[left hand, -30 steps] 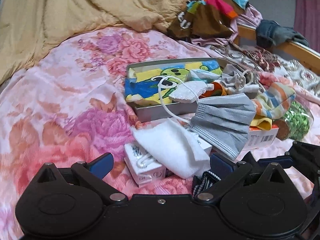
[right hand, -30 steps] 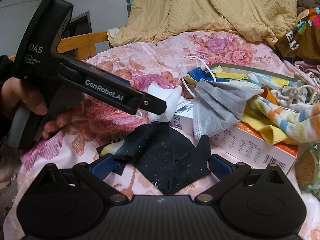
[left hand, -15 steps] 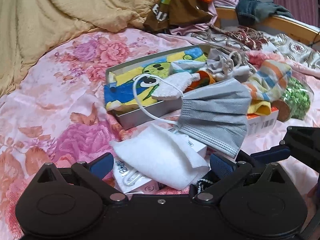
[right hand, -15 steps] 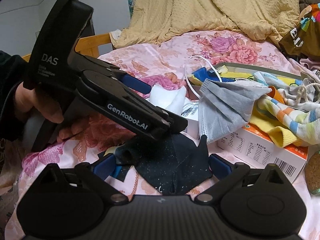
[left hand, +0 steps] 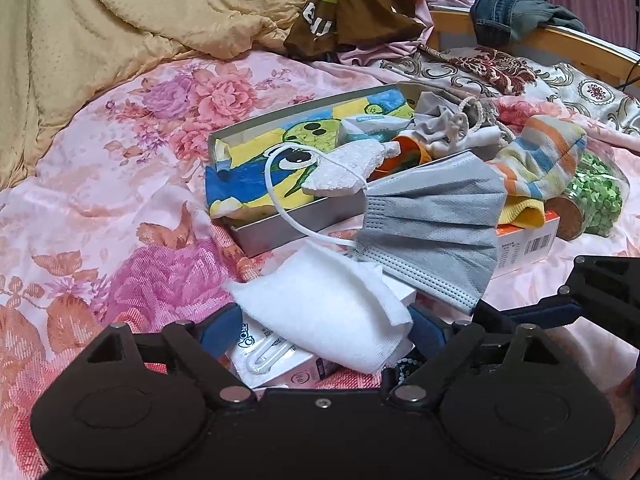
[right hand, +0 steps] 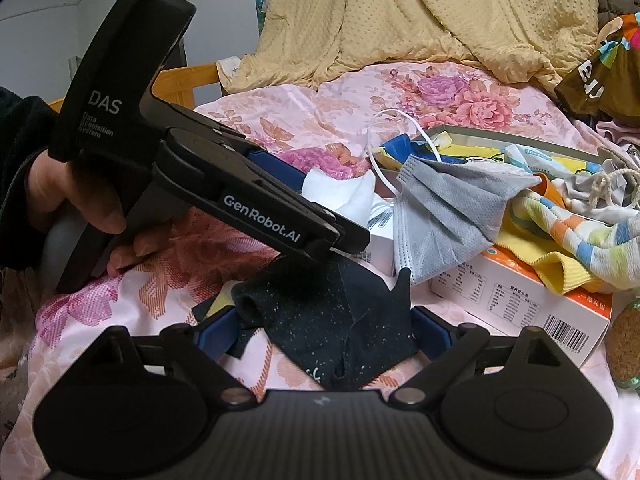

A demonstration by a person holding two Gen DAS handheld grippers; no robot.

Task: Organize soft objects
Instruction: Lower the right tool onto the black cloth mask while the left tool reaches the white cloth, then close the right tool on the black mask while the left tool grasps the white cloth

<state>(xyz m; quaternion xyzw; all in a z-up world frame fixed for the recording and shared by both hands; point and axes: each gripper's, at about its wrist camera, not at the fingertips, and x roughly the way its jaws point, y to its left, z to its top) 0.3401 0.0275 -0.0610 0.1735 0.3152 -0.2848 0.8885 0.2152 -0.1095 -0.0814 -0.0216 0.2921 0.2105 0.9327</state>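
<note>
Left gripper (left hand: 324,334) we see from its own camera with blue pads spread either side of a folded white cloth (left hand: 332,308); its jaws are closing, cloth between them, and we can't confirm the pads press on it yet. That cloth lies on a small white printed box (left hand: 276,356), on the pink floral bedsheet (left hand: 100,200). Right gripper (right hand: 324,332) likewise has its jaws closing around a dark speckled cloth (right hand: 340,320) lying on the sheet; the pads sit just beside the cloth's edges, no clear squeeze visible. In the right view we also see the left gripper's black body crossing above the dark cloth, held by a hand (right hand: 80,204) in a dark sleeve.

Behind the white cloth, a grey pleated face mask (left hand: 432,236) with a white ear loop drapes off the front edge of a shallow grey tray (left hand: 280,232). The tray holds a blue-yellow cartoon-print cloth (left hand: 256,176), a white sparkly piece (left hand: 344,172) and a crumpled grey drawstring pouch (left hand: 448,124). A striped sock (left hand: 540,164) lies over an orange-and-white carton (left hand: 528,240) to the right of the tray. Next to it is a cork-stoppered jar of green bits (left hand: 592,196) on its side. Tan blanket (left hand: 120,20) bunched at the far side, with colourful clothes (left hand: 360,0) beside it.
</note>
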